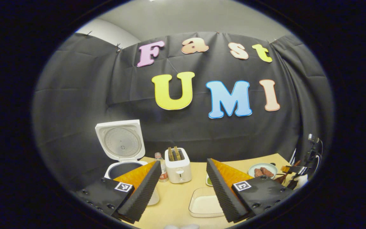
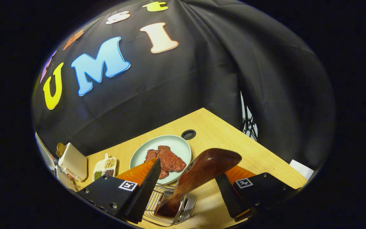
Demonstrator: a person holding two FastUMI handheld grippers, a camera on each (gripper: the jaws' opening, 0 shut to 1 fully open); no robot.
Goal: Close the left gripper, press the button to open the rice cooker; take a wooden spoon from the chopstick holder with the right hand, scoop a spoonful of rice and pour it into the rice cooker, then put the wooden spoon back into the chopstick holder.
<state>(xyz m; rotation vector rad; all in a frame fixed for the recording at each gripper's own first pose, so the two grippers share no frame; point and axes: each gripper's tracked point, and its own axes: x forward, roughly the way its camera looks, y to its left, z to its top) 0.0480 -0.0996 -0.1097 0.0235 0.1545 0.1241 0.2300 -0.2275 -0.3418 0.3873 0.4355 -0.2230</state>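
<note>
Standing open near the back left corner of the worktop, the rice cooker was recorded with its lid raised upright and the dark inner pot exposed. The left hand-held gripper was seen with its fingers spread well apart and nothing between them. A white toaster with two slices in its slots was noted just right of the cooker, with a small bottle between the two. A shallow clear tray was seen nearer the front edge, between the fingers in the left gripper view. A pale plate of red meat was noted toward the right edge.

In the right gripper view, the right hand-held gripper was recorded open, its fingers apart on either side of the wooden spoon. The spoon was standing tilted in the wire chopstick holder near the front of the worktop, bowl end up. Whether either finger was touching the spoon could not be told. The plate of meat was seen just behind the holder, a small divided dish of grains and beans to its left, and a round hole in the worktop near the back edge.
</note>
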